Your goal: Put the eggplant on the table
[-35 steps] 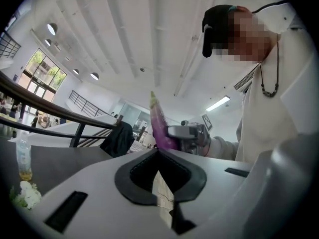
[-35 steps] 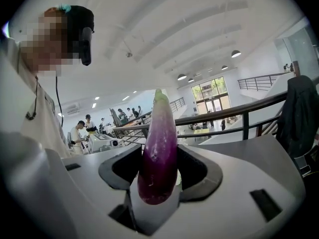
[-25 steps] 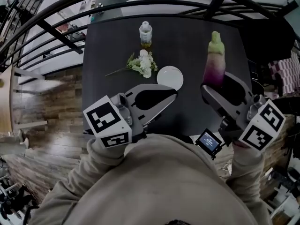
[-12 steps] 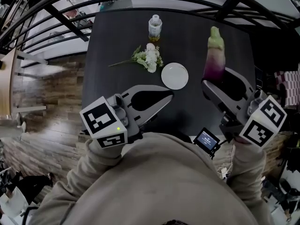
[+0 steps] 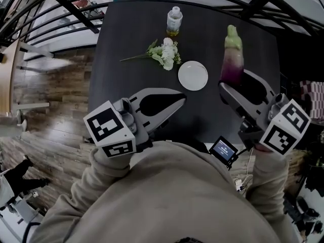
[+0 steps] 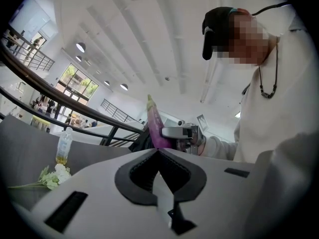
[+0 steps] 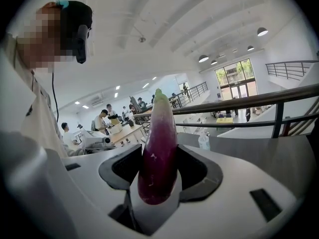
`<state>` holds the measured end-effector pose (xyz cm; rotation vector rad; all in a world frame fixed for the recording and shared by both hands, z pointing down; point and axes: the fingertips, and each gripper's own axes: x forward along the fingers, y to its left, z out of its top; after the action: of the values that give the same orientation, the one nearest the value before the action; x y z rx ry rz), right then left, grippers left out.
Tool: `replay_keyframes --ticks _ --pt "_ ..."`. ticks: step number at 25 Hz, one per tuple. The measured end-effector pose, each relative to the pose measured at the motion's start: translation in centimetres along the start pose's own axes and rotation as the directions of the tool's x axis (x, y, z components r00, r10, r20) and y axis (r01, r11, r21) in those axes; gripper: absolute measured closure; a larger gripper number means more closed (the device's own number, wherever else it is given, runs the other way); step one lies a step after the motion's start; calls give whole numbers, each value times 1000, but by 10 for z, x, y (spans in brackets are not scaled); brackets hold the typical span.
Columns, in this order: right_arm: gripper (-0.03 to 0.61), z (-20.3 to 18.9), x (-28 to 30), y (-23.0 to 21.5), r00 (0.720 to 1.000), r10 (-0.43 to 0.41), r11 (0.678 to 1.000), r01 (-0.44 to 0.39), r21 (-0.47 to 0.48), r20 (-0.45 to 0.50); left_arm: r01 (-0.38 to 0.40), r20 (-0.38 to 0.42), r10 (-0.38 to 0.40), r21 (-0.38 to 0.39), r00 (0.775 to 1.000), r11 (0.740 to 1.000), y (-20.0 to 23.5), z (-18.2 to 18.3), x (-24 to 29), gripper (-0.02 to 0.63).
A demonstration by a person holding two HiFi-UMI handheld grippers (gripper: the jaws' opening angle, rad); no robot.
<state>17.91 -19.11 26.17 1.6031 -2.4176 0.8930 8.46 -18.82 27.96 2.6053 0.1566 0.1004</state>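
Observation:
A purple eggplant (image 5: 232,61) with a pale green top stands upright over the right side of the dark table (image 5: 126,54). My right gripper (image 5: 234,82) is shut on its lower end. In the right gripper view the eggplant (image 7: 159,148) fills the gap between the black pads of the right gripper (image 7: 160,159). My left gripper (image 5: 181,99) hovers over the table's near edge, shut with nothing in it. Its tips meet in the left gripper view (image 6: 158,152), where the eggplant (image 6: 154,126) shows beyond them.
A white plate (image 5: 193,75) lies mid-table just left of the eggplant. White flowers (image 5: 164,53) and a small bottle (image 5: 174,21) sit farther back. A black railing (image 5: 66,6) curves behind the table. A small screen device (image 5: 224,150) hangs at my chest.
Both grippers have sunk a little toward the table, the eggplant still held in the right one. The head camera has shifted, so the plate, flowers and bottle sit further right in the picture.

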Motion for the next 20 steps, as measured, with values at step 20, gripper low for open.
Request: replay_keyframes --ticks 20 --pt "348 -30 27 -33 997 31 1000 -31 5 -69 -105 -19 105 -51 994 993 14 -23 -8 607"
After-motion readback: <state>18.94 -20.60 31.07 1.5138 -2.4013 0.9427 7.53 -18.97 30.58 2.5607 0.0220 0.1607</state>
